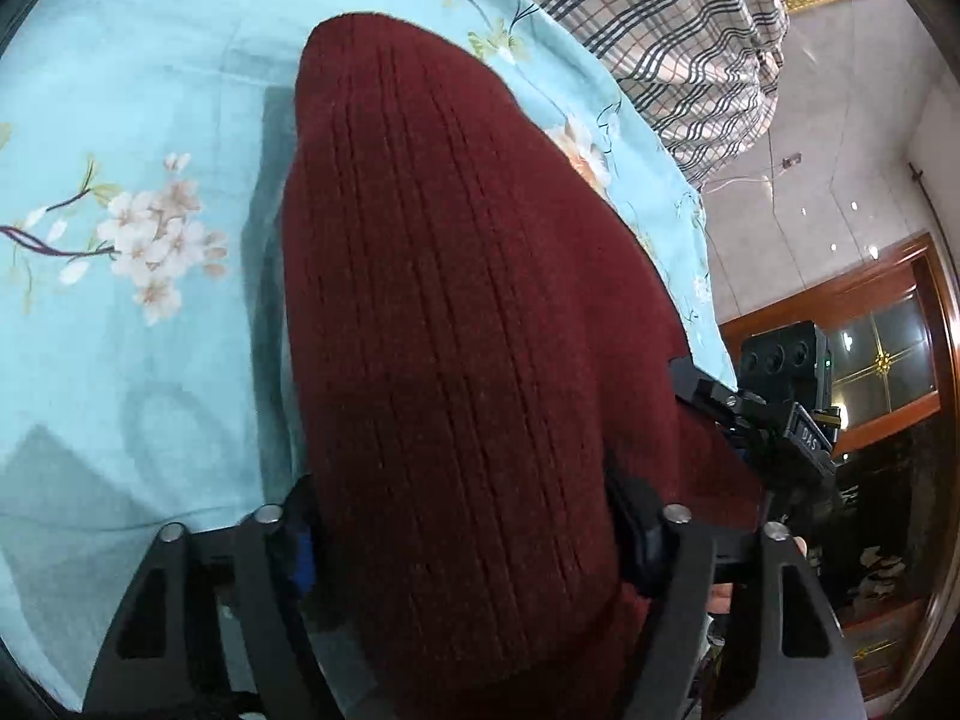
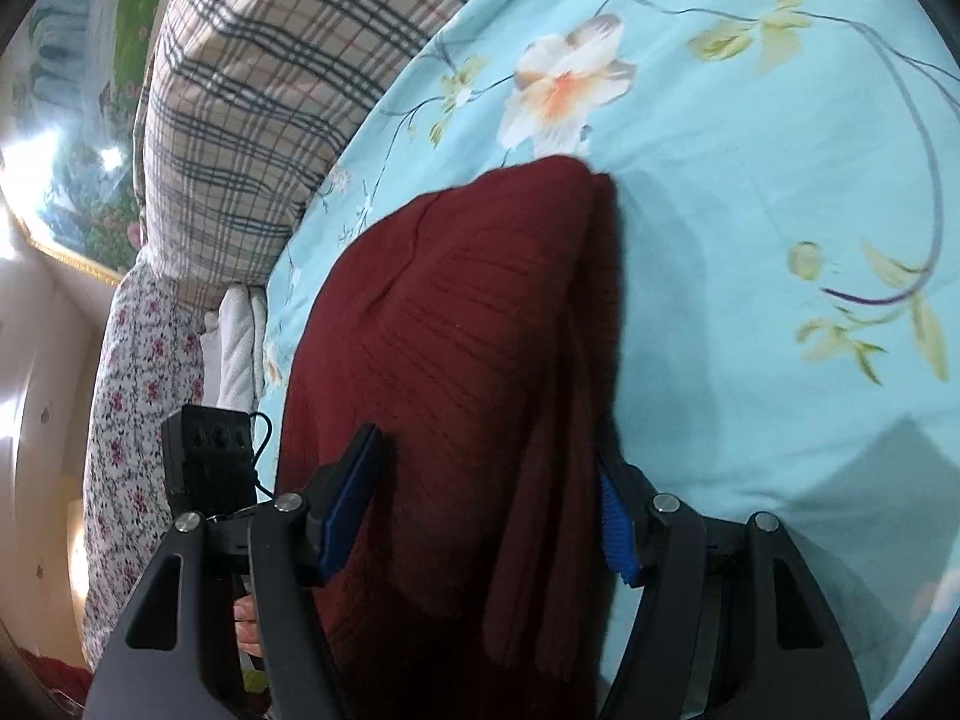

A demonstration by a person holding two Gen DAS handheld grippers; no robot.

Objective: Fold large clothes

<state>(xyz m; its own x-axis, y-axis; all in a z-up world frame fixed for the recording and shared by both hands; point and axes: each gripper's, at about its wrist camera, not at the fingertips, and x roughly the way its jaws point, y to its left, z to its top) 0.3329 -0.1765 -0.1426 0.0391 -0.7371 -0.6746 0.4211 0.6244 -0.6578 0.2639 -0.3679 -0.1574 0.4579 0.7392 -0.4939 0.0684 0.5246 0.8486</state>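
Bed (image 1: 138,120), pale blue floral sheet: work surface. Plaid bedding (image 1: 672,30) piled at its far side; small-flowered fabric (image 2: 132,372) and a white folded cloth (image 2: 237,348) beyond the bed's edge in the right wrist view.

Dark red ribbed knit garment (image 1: 456,312) lies on the sheet as a long, narrow, layered bundle, near the bed's edge on the plaid side. Long axis runs away from both cameras, near end between the jaws, far end a rounded fold toward the plaid bedding. Ribs run along that axis. In the right wrist view a second layer shows along the right edge, slightly offset.

Left gripper (image 1: 462,540): jaws stand on either side of the bundle, cloth filling the gap; whether the pads press, cannot tell. Right gripper (image 2: 486,510): jaws straddle the near end, left blue pad (image 2: 351,498) clear of the cloth surface, right pad at the edge; reads as released.

Judgement: step in hand is the next fold across the long axis. To do it well, take both near corners at equal depth, catch all layers including the offset one, lift evenly, and lay the near end onto the far end, edges matched. Risk: inner layers sliding, ribs skewing.
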